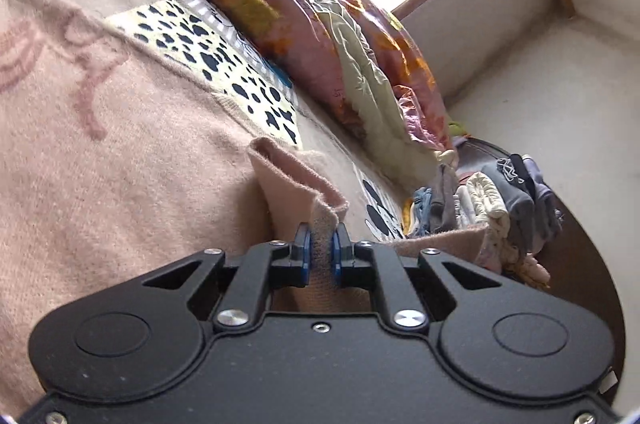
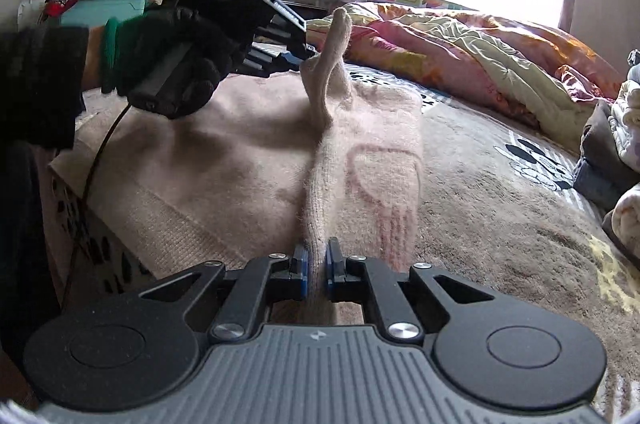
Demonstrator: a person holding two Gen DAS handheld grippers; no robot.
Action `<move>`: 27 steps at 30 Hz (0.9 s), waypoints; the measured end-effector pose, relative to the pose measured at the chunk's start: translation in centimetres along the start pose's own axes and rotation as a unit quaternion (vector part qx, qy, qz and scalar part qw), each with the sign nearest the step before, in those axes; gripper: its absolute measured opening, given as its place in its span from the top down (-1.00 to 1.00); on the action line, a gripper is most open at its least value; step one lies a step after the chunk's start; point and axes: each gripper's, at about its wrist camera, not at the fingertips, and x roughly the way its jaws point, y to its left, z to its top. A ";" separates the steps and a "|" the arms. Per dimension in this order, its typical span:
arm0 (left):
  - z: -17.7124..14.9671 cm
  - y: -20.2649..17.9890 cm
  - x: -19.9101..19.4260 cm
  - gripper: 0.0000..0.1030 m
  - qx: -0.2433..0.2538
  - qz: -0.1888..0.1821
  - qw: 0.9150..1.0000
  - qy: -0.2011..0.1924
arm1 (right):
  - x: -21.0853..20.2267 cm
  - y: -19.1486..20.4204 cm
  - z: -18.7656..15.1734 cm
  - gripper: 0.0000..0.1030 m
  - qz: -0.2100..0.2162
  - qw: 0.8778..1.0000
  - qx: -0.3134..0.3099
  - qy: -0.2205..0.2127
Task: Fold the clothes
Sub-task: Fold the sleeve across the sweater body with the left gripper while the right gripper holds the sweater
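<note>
A pale pink knit sweater lies spread on the bed, its darker pink pattern showing in the left wrist view. My left gripper is shut on a raised fold of the sweater's edge. In the right wrist view that same left gripper appears at the far side, held by a black-gloved hand, pinching the lifted fabric. My right gripper is shut on the near end of the same raised ridge of sweater, which runs stretched between the two grippers.
A crumpled pink, orange and green quilt lies along the far side of the bed. A stack of folded clothes sits at the bed's end, seen also as a pile of clothes on the right. A blanket with black spots covers the bed. A cable hangs from the left gripper.
</note>
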 end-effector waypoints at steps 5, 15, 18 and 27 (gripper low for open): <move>2.7 -2.6 1.6 0.84 0.054 -0.034 0.998 0.004 | -0.2 -0.8 0.7 0.82 -0.005 0.999 0.037 -0.004; 6.5 -2.9 2.3 0.84 0.074 -0.061 0.995 -0.028 | -0.3 1.0 5.3 0.82 0.031 0.997 0.066 -0.033; 6.8 -1.3 3.2 0.84 0.053 -0.058 0.997 -0.019 | 1.0 1.8 6.1 0.82 0.046 0.995 0.082 -0.027; 6.6 0.4 4.3 0.84 0.063 -0.022 0.998 0.007 | 4.7 4.7 7.1 0.68 0.062 0.995 0.079 0.021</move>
